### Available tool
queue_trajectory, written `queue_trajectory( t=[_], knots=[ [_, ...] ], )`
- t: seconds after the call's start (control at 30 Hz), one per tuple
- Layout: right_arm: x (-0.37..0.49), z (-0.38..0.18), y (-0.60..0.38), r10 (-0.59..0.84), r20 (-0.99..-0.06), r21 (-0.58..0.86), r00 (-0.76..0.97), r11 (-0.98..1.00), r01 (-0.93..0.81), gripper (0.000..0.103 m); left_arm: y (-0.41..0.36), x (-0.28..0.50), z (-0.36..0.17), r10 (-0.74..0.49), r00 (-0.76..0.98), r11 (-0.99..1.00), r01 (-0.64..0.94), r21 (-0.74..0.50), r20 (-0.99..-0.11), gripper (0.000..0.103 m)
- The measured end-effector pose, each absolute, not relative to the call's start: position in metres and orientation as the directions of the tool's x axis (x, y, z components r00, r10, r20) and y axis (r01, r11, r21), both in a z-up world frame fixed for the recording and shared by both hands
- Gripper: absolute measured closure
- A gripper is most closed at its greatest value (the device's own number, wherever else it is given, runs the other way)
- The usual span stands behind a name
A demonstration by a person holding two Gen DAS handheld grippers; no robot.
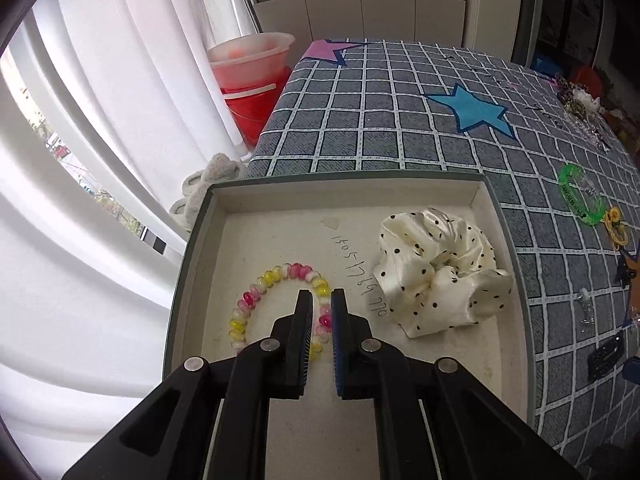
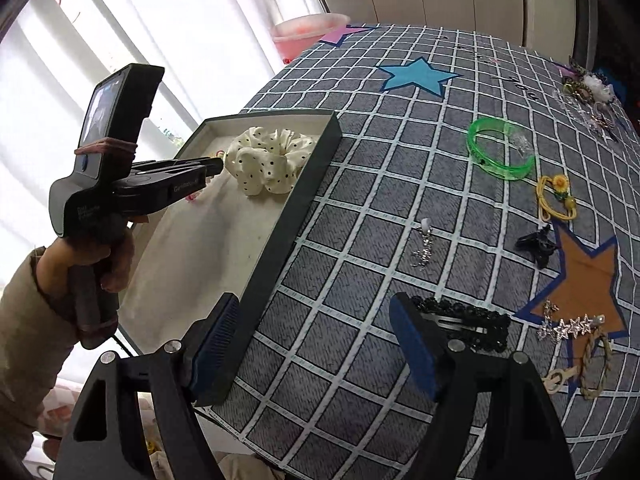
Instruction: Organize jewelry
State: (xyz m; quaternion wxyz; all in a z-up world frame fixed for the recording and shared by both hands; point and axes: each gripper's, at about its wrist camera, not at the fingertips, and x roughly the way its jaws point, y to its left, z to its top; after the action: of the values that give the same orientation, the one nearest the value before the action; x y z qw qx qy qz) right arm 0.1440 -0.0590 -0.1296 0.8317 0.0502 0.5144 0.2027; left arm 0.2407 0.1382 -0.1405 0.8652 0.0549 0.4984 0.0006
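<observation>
Red bucket [image 1: 250,92], white curtains [image 1: 104,128]

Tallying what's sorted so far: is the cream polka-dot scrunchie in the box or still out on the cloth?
In. The cream polka-dot satin scrunchie lies on the floor of the shallow grey-walled box, beside its right wall.

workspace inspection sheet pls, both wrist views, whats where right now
surface: checked grey cloth with star patches
job's things: box holds spiral bracelet and dotted scrunchie; green bangle, black clip, claw clip, yellow tie lie on cloth
clutter: red bucket beside table
grippers: left gripper nearly shut over bracelet, grip unclear; right gripper open, empty
cables: nothing seen
surroundings: white curtain, cabinets
</observation>
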Motion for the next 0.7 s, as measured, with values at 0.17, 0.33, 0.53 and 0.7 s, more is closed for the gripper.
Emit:
queue_trajectory(
  t=[0.17,0.33,0.53,0.7],
  knots=[
    [0.134,-0.125,-0.089,0.382,-0.826,0.312,0.414,0.922,-0.228,0.018,0.136,0.219,-0.124,0.026,0.53,0.999,0.024,0.046,-0.848,0.052],
    [0.121,-0.119,-0.131,0.358,-0.812,0.329,0.46,0.933,-0.145,0.013,0.122,0.195,-0.108,0.025,0.589,0.998,0.028,0.051,-0.808,0.0],
    [0.099,-0.12,-0.19,0.325,-0.797,0.356,0.509,0.934,-0.038,0.01,0.081,0.166,-0.097,-0.024,0.626,0.995,0.088,0.04,-0.779,0.0],
    [0.086,-0.122,-0.228,0.275,-0.801,0.347,0.532,0.937,0.037,0.009,0.035,0.157,-0.096,-0.114,0.588,0.984,0.18,-0.008,-0.801,0.0]
  ],
)
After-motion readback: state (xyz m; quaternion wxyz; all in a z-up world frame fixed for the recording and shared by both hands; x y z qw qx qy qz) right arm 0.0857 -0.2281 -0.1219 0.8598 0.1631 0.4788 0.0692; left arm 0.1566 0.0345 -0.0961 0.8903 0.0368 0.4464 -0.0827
